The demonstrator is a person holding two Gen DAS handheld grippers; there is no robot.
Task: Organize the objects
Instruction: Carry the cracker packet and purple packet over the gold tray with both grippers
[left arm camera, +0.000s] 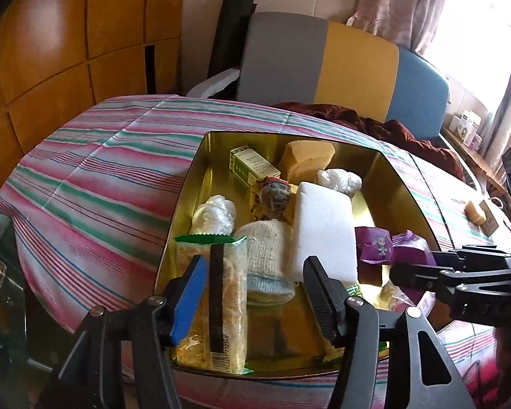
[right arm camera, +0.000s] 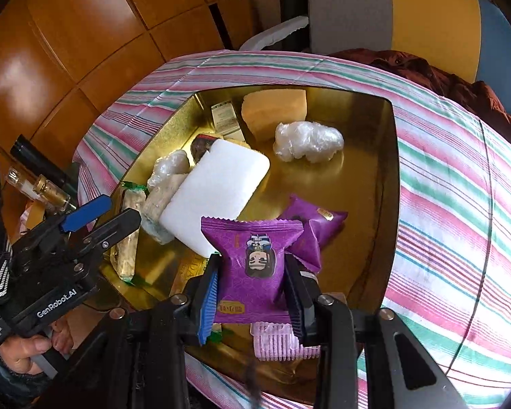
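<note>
Gripping a purple snack packet [right arm camera: 255,266] over the gold tin [right arm camera: 374,177], the right gripper [right arm camera: 252,293] looks ready to add it beside its twin [right arm camera: 318,228]. The left gripper [left arm camera: 255,293] (jaws apart, empty) hangs over the tin's near end, likely waiting.

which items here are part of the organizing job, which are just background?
In play: gold tin; purple snack packet clamped in right gripper; second purple packet; white foam block; open left gripper.

Just lying about: striped cloth; brown garment; glass vial.
</note>
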